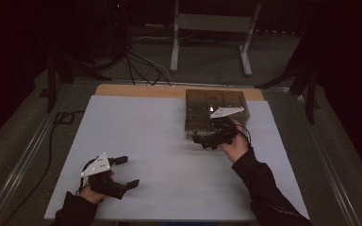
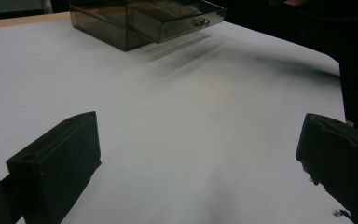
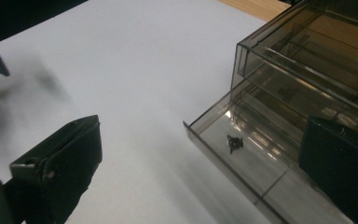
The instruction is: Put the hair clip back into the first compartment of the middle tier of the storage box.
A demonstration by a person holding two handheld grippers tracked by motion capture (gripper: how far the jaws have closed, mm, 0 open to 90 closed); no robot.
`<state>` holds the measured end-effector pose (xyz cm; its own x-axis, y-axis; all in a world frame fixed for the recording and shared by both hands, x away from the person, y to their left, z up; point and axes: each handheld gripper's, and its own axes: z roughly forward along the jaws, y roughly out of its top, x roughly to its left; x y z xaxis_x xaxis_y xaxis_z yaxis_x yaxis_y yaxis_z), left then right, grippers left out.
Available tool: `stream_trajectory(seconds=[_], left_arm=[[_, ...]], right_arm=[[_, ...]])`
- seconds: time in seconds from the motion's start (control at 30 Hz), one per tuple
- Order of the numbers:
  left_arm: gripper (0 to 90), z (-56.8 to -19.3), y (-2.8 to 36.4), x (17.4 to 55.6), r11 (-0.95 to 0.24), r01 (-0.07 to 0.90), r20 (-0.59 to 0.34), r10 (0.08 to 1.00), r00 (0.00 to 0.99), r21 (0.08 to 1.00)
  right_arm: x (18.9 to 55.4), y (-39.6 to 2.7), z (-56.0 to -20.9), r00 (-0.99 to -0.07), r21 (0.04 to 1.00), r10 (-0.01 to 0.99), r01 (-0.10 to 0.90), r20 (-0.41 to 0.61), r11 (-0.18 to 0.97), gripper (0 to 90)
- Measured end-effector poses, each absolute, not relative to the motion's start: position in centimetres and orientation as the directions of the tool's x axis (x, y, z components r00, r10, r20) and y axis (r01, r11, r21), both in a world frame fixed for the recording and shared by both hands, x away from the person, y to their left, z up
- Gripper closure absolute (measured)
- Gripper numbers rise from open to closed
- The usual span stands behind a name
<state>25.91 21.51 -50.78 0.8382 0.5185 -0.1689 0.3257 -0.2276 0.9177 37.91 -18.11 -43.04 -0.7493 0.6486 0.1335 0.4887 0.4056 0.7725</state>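
A smoky see-through drawer box (image 1: pixel 215 107) stands at the far right of the white table sheet (image 1: pixel 160 141). Its bottom drawer (image 3: pixel 242 154) is pulled out, and a small dark piece (image 3: pixel 234 143) lies inside it. My right gripper (image 1: pixel 203 141) hovers at the box's front, open, with its jaws wide apart over the drawer's corner (image 3: pixel 203 140) and gripping nothing. My left gripper (image 1: pixel 128 172) rests near the front left of the sheet, open and empty (image 2: pixel 198 140), pointing toward the box (image 2: pixel 140 18), whose drawer knob (image 2: pixel 200 22) shows.
A wooden table edge (image 1: pixel 136 90) runs behind the sheet. Metal rails (image 1: pixel 26 160) flank the table. Cables (image 1: pixel 136 66) and a stand's legs (image 1: pixel 209 28) lie on the floor beyond. The right sleeve (image 2: pixel 354 56) shows dark at the right of the left gripper view.
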Motion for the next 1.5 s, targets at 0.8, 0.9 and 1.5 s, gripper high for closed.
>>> stream_trajectory(seconds=[0.8, 0.9, 1.5], left_arm=[[0.7, -50.8, 21.5, 25.9, -0.234, 0.325, -0.165, 0.521, 0.838, 0.916], [0.7, -50.8, 21.5, 25.9, -0.232, 0.326, -0.166, 0.52, 0.838, 0.917], [0.7, -50.8, 21.5, 25.9, -0.233, 0.326, -0.165, 0.521, 0.838, 0.916]], right_arm=[[33.2, -22.4, -45.2, -0.752, 0.798, 0.644, 0.471, 0.141, 0.375, 0.0], [32.6, -22.8, -45.8, -0.754, 0.798, 0.641, 0.471, 0.143, 0.376, 0.0], [30.9, -25.8, -49.1, -0.727, 0.776, 0.67, 0.505, 0.147, 0.378, 0.0]])
